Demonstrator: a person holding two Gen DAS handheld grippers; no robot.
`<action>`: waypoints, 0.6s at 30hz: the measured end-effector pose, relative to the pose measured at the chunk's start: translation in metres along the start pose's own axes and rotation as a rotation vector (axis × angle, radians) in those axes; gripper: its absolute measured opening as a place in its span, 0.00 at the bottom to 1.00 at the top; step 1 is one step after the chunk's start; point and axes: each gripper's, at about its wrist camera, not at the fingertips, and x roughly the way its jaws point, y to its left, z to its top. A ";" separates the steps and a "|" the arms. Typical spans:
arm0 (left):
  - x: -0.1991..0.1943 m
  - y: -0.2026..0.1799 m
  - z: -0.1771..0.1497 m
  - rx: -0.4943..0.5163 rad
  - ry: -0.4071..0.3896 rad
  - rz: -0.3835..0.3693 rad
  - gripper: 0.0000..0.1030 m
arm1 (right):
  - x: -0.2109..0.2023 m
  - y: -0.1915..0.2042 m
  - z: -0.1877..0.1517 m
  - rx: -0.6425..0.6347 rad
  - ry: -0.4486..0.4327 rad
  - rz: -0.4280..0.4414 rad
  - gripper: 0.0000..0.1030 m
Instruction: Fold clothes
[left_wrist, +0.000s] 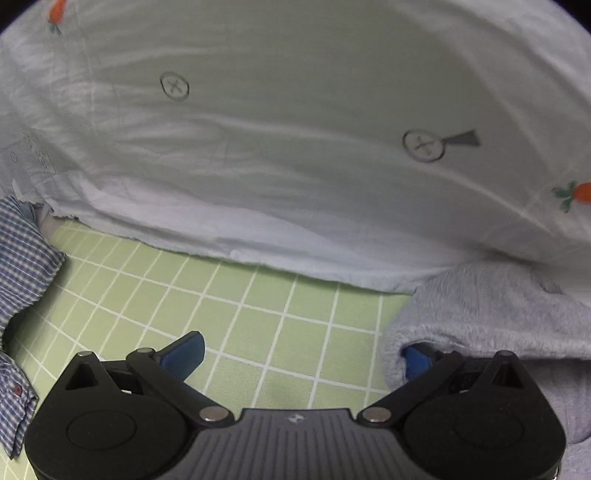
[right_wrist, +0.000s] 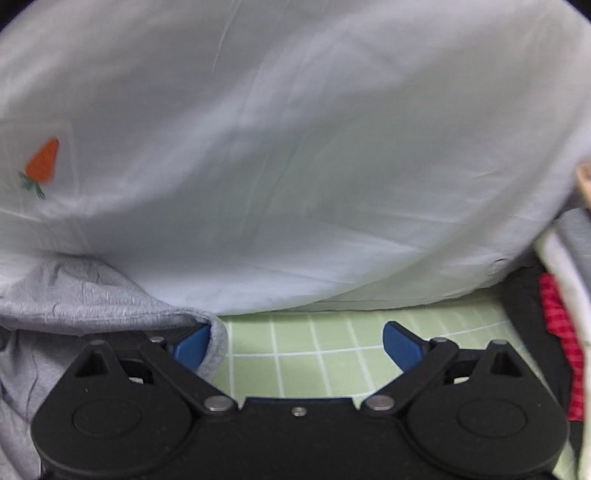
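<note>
A large white cloth (left_wrist: 295, 147) printed with carrots and grey circles lies spread ahead of both grippers; it also fills the right wrist view (right_wrist: 295, 166). A soft grey garment (left_wrist: 498, 314) lies at the right of the left wrist view and drapes over the left gripper's right finger. The same grey garment (right_wrist: 74, 291) covers the right gripper's left finger. My left gripper (left_wrist: 301, 354) is open over the green mat. My right gripper (right_wrist: 297, 345) is open over the mat, just short of the white cloth's edge.
A green mat with a white grid (left_wrist: 240, 314) covers the surface, also seen in the right wrist view (right_wrist: 314, 354). A blue checked shirt (left_wrist: 22, 258) lies at the left. Red checked and black clothes (right_wrist: 554, 332) are piled at the right.
</note>
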 end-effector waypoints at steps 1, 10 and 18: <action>-0.015 0.000 -0.001 0.000 -0.036 -0.002 1.00 | -0.012 -0.005 -0.001 0.010 -0.017 -0.006 0.95; -0.119 0.009 -0.032 -0.043 -0.172 -0.064 1.00 | -0.109 -0.049 -0.030 0.073 -0.083 -0.028 0.96; -0.167 0.035 -0.114 -0.040 -0.089 -0.050 1.00 | -0.172 -0.066 -0.090 0.112 -0.028 0.017 0.96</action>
